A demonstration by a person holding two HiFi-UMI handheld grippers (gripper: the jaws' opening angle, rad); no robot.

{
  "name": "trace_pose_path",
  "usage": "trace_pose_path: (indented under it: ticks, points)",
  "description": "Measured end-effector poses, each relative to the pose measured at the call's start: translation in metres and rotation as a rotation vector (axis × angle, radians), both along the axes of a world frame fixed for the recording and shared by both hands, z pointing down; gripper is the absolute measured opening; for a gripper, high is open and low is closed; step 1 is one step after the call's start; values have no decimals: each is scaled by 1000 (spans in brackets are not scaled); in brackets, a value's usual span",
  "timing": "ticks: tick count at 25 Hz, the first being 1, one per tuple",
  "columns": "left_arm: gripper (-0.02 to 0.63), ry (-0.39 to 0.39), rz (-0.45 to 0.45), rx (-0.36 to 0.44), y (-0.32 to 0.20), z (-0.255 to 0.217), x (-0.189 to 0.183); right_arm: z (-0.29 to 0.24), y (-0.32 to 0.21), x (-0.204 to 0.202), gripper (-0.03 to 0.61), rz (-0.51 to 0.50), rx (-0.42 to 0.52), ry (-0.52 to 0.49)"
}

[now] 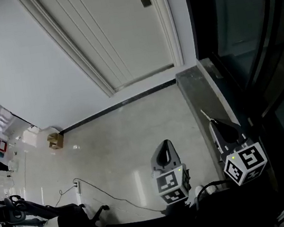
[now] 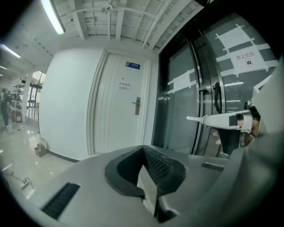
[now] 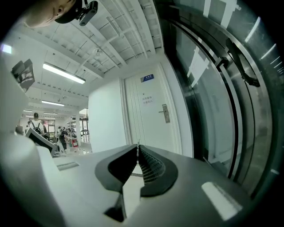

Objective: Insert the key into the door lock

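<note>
So the key [image 2: 194, 119] is pinched in the right tool [image 1: 213, 122]. Its jaws are clamped together on it, and the blade pokes straight out past the tips, so its long axis runs along the jaws. In the right gripper view it's just a thin sliver, edge-on, right at the seam where the pads meet.

The bit that matters is that the door lock [image 3: 165, 113] is well apart from the key tip, a whole stretch of floor [image 1: 135, 138] away. From that same view it sits above and a bit to the right of where the blade is aiming. My read is that the next move is a long carry forward, with the tip coming up and nudging right before anything goes in. I can't make out the keyhole itself from here, it's too small, so I can't say if the blade is turned the right way for it.

The lock plate is on the edge of the white door [image 1: 118, 28] nearest the dark glass wall [image 3: 208, 88], and the right tool is already on that side.

The left tool [image 2: 144, 150] is closed on nothing, just beside the right one and slightly lower in the head view. It's no nearer the lock, so this looks like a right-hand job.
</note>
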State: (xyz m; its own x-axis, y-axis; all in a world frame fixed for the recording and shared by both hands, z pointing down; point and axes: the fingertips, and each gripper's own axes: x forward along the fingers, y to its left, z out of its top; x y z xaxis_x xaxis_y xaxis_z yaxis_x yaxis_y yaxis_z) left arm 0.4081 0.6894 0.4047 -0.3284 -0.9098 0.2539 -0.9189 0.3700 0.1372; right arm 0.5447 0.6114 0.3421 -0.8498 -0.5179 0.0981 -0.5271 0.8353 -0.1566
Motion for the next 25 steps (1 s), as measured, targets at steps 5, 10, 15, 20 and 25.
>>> trace_pose_path:
  ticks: [5,10,15,20,25]
  points:
    - [2,26,1,1,9,13,-21,3,8,-21,12,1,12,4]
    - [2,46,36,18,-1,18,-29,4,6,-34,12,18,11,-9]
    - [1,82,85,15,-23,27,-25,9,-12,-35,12,55,0,11]
    - [2,94,76,9,-54,39,-50,19,-48,-58,12,54,-1,17]
    - [2,90,37,-8,-107,48,-102,28,-112,-111,12,25,-10,14]
